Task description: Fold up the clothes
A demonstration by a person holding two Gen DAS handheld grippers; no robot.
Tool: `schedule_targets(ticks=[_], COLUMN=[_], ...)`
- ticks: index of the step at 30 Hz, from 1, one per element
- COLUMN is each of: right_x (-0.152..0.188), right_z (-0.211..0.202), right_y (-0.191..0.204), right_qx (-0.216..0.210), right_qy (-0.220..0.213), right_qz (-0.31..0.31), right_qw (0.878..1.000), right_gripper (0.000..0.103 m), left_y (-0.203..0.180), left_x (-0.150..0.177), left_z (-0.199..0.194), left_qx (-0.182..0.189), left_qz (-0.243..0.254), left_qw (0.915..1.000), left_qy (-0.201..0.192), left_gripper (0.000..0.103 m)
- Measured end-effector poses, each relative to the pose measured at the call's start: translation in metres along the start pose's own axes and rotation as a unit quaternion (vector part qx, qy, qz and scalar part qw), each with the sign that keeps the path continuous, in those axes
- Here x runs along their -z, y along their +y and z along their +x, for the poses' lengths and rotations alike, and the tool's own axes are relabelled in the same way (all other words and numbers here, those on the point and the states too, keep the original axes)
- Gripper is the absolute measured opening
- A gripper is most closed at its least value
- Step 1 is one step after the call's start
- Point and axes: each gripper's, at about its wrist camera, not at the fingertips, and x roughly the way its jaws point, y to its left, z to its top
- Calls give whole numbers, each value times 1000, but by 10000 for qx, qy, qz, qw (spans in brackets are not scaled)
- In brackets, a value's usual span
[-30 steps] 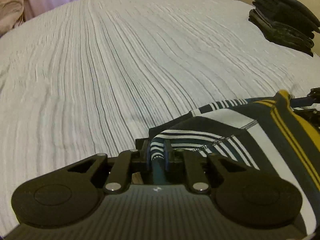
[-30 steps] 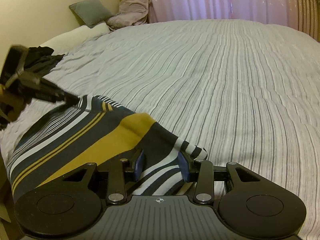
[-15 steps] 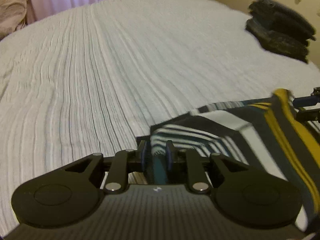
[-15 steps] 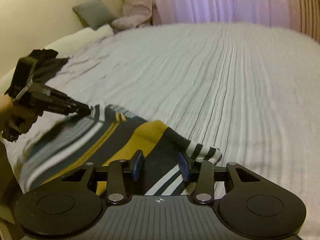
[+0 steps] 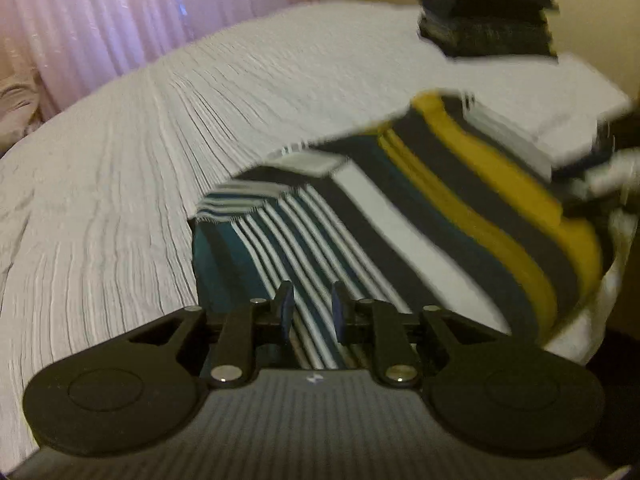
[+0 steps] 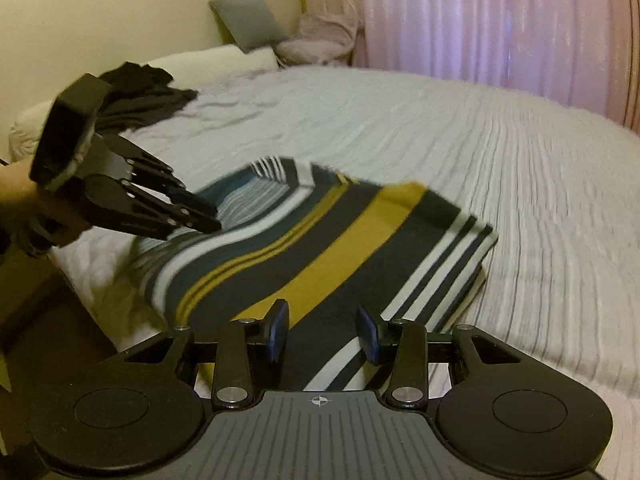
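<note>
A striped garment (image 5: pixel 420 216) in navy, white, teal and mustard lies folded flat on the bed near its front edge; it also shows in the right wrist view (image 6: pixel 320 248). My left gripper (image 5: pixel 310 312) hovers over its thin-striped end with the jaws parted and nothing between them. It also shows in the right wrist view (image 6: pixel 192 216), at the garment's left end. My right gripper (image 6: pixel 322 332) is open above the garment's near edge, jaws wide apart and empty.
The bed wears a white striped cover (image 5: pixel 140 160). A stack of folded dark clothes (image 5: pixel 484 12) sits at its far right corner. A loose dark garment (image 6: pixel 140 96), pillows (image 6: pixel 224 60) and pink curtains (image 6: pixel 480 20) lie beyond.
Both grippers have let go of the garment and opened. The garment has dropped flat onto the bed, and both grippers have pulled back and lifted a little.
</note>
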Motion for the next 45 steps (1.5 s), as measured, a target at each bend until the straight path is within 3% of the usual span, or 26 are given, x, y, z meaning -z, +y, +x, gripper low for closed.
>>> schedule_targets(ticks=[4,7,10,15,18,21,23,28,30,32,37,40,45], right_x=[10,-10,-40,-83,-90,-89,-93,-81,-67,-52,-39,-16,-7], right_z=[6,9,20,79,125,146,138,78,77,81,38,50,40], right_y=[-6,-24,-37,-55,-64,-81,-83,-51,-35,-21,4,14,27], right_qx=[-140,-233,-67,-97,10,-127,-165,-140,-211,-36,-20,-44,167], right_qy=[88,32,-28,207,709,829,771,85,242,367,-355,-74,-353], right_qz=[67,329,207,294,260,538,655,541,462,-6,174,-61,-157], right_qw=[9998,9992,9998,9993,9971,9950,9947,9984,9984,9993,9992,9999,9991], right_gripper=[41,41,41,41,41,42,42,43,43,43,43,43,44], left_y=[-18,-37,-46,-37,-33,-31,-31,-22,-14,-8,-1,2,-3], left_x=[-2,4,15,25,29,26,26,28,32,37,52,61,62], left_z=[-21,-21,-14,-5,-3,2,1,-16,-22,-26,-35,-22,-27], left_qx=[398,771,726,856,851,865,862,701,599,464,165,204,63], left_qz=[-221,-186,-194,-698,-809,-840,-790,-1032,-1235,-1306,-1396,-1582,-1454], left_qw=[9983,9961,9965,9932,9922,9920,9925,9907,9890,9891,9889,9867,9888], left_qy=[-375,-392,-367,-381,-408,-374,-362,-544,-544,-502,-477,-310,-320], left_gripper=[18,18,18,18,18,18,18,19,19,19,20,20,20])
